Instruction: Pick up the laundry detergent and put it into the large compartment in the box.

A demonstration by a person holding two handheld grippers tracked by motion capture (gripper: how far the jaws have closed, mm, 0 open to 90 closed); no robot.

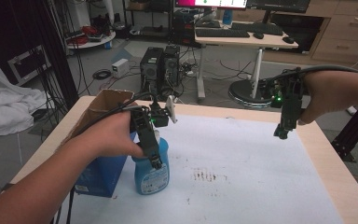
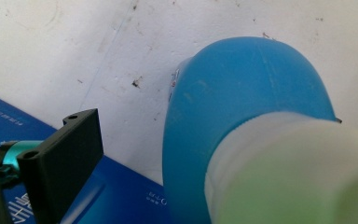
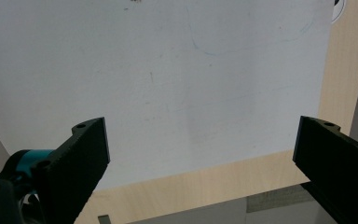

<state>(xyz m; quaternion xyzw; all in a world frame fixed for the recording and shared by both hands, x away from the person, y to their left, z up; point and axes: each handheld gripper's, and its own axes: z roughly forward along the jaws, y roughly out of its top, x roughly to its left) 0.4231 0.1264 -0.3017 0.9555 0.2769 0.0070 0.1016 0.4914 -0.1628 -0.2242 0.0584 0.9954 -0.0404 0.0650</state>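
Blue plastic forms the body of the bottle (image 1: 152, 173), which stands upright on the white sheet (image 1: 242, 168) at the left part of the bench (image 1: 328, 163), touching the blue box (image 1: 103, 175) on its left. The high view shows an open cardboard flap (image 1: 103, 105) rising behind that box. In the same view the left tool (image 1: 154, 158) comes down at the bottle's top, held by the left hand (image 1: 114, 135); the bottle's label faces the camera.

The left gripper view adds detail that the high view lacks: the bottle's pale cap (image 2: 298, 172) sits very close to the lens and blurred, one black jaw stands well clear at the left over the blue box (image 2: 121, 196), and the other jaw is hidden behind the cap. Whether the left tool grips the bottle cannot be told.

At the right of the high view the right tool (image 1: 282, 133) hangs above the bench edge, held by the right hand (image 1: 331, 95), well apart from the bottle. The right gripper view shows its two jaws spread wide, released, with nothing between them, over the white sheet (image 3: 177, 84) and the wooden bench edge (image 3: 200, 191).
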